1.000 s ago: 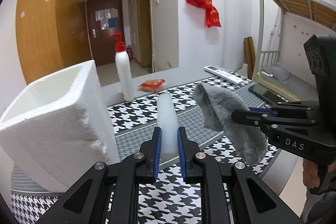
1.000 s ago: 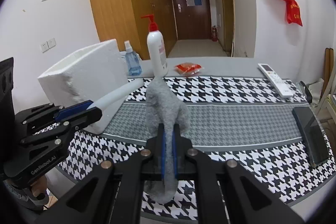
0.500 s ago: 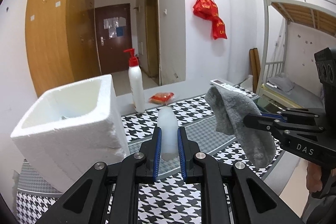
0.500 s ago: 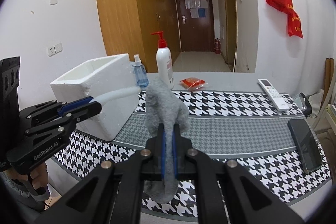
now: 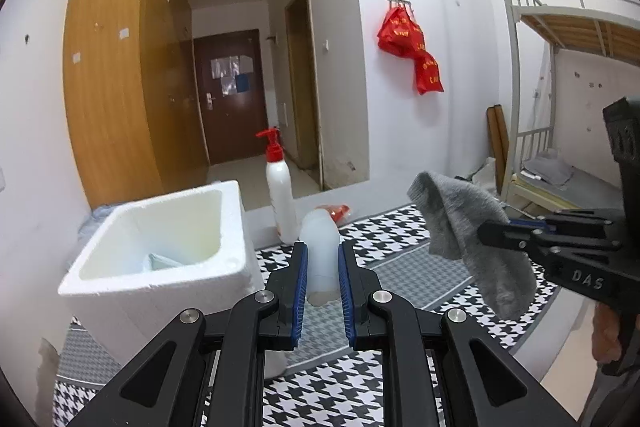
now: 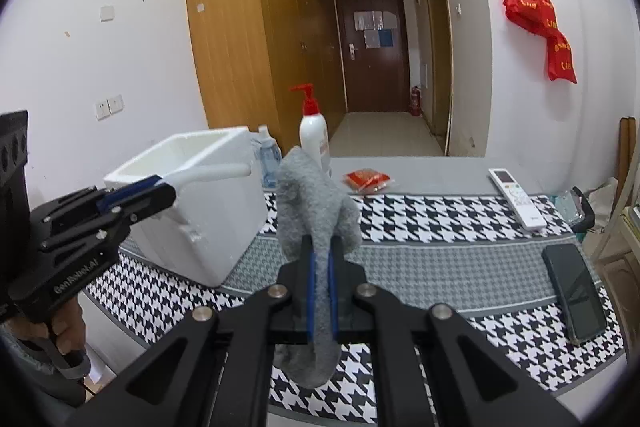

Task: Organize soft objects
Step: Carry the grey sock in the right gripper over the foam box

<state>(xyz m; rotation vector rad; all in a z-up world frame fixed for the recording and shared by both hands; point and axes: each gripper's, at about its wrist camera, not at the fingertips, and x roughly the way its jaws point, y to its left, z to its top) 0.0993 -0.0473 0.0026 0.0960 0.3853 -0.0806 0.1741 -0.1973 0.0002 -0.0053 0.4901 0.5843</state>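
Clamping of white soft tube [image 5: 319, 247] seen between blue pads of left gripper [image 5: 322, 277], tube held above table, tip just beside rim of white foam box [image 5: 160, 259]. Grey sock [image 6: 316, 211] pinched in tightly closed right gripper [image 6: 321, 281], both ends left drooping, clear of houndstooth cloth [image 6: 440, 219]. Box placed on cloth at left; pale item glimpsed inside, kind cannot be told. Pump bottle [image 5: 280, 195] stood behind box. Remote [image 6: 516, 197] and phone [image 6: 574, 297] laid well apart at right.
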